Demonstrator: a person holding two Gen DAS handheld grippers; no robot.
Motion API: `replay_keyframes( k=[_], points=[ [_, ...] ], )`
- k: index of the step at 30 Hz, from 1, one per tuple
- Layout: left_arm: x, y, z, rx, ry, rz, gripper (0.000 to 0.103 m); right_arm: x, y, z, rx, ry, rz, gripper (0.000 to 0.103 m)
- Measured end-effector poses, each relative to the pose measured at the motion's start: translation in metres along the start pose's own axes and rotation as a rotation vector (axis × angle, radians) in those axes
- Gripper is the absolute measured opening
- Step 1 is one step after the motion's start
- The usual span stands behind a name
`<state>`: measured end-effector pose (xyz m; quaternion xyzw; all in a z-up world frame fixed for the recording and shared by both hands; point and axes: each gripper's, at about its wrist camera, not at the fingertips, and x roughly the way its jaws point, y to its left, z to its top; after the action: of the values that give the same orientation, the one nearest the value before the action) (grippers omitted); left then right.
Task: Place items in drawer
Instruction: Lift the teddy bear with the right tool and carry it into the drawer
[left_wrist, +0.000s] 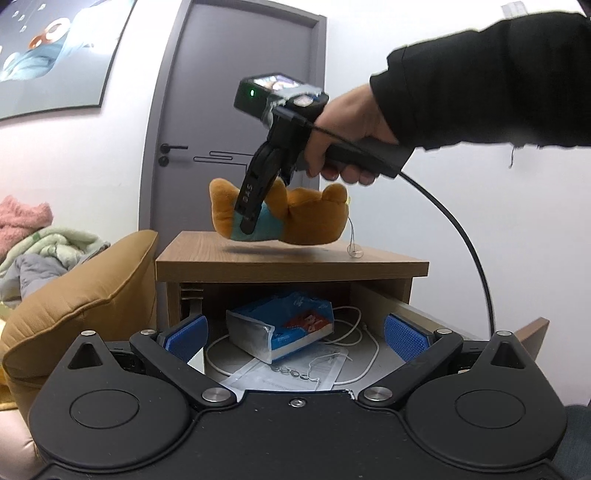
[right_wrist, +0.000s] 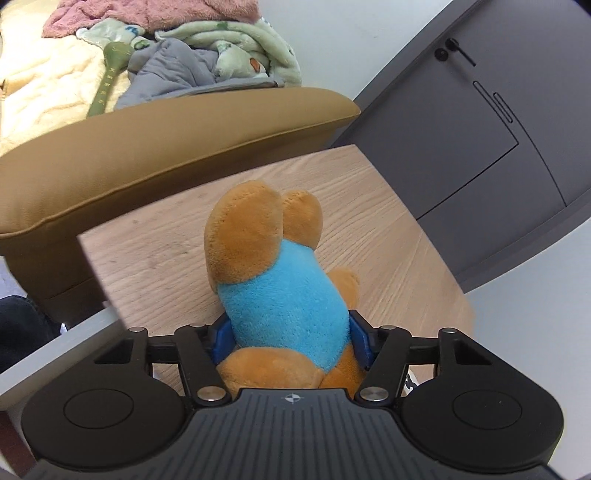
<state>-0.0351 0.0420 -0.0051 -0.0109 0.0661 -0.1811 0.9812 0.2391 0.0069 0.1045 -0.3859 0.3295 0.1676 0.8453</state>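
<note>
Right gripper clamped the plush bear just above the nightstand. Left gripper gaped wide, empty. Open drawer held tissue pack, cable, leaflet.

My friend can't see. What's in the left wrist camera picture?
A hand holds the right gripper, shut on a brown teddy bear in a blue shirt, just above a wooden nightstand. Below, the open drawer holds a tissue pack, a white cable and papers. The left gripper is open in front.
</note>
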Motion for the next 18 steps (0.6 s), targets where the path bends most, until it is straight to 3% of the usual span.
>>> replay_keyframes(
  k=[8,18],
  points=[
    [-0.011,0.001,-0.008,0.023,-0.017,0.018,0.101,-0.066,0.005,-0.006,0.009,-0.040,-0.014,0.065],
    [-0.022,-0.005,-0.014,0.032,-0.043,0.017,0.101,-0.131,0.023,-0.038,0.006,-0.038,0.052,0.065]
  ],
)
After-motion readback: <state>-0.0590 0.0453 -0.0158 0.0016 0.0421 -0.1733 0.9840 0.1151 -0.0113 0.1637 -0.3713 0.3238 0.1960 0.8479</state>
